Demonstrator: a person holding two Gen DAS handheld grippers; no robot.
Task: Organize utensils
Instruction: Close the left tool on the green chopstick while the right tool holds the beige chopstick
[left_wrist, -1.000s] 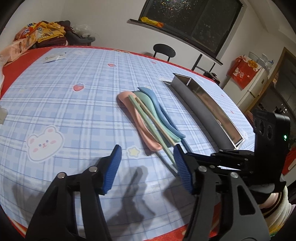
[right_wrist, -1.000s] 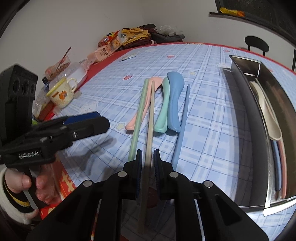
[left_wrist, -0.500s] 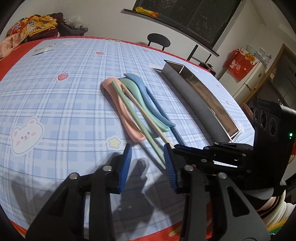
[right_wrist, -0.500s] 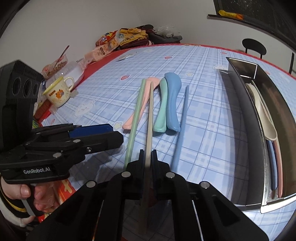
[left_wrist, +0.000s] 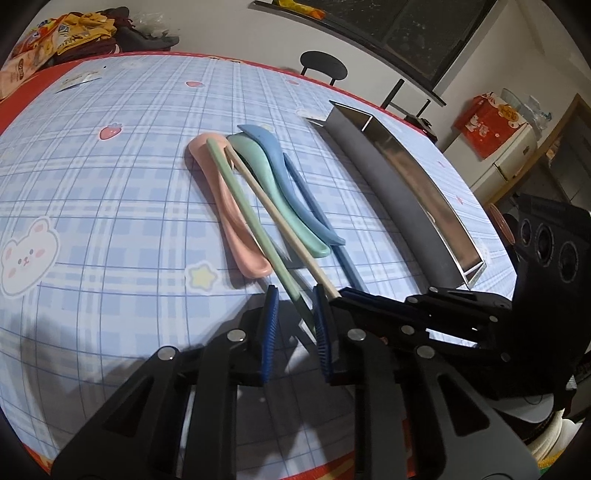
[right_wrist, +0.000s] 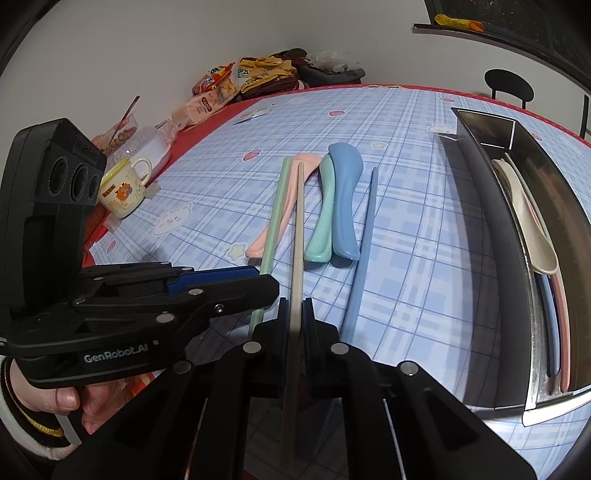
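Observation:
Pink (left_wrist: 225, 199), mint (left_wrist: 273, 192) and blue (left_wrist: 291, 181) spoons lie together mid-table with a green chopstick (left_wrist: 251, 218), a beige chopstick (left_wrist: 280, 225) and a blue chopstick (left_wrist: 317, 221). My right gripper (right_wrist: 295, 306) is shut on the near end of the beige chopstick (right_wrist: 298, 236). My left gripper (left_wrist: 293, 314) has its jaws narrowly apart around the near end of the green chopstick (right_wrist: 271, 225), with gaps visible on both sides. The steel tray (right_wrist: 495, 236) at right holds a cream spoon (right_wrist: 532, 229) and other utensils.
A mug (right_wrist: 122, 188), snack bags (right_wrist: 214, 92) and a food container (right_wrist: 147, 144) sit along the table's left and far edge. A black chair (left_wrist: 323, 66) stands beyond the table. The near table edge is just under both grippers.
My left gripper moved forward to the green chopstick's near end and its jaws narrowed from wide open. My right gripper closed fully on the beige chopstick.

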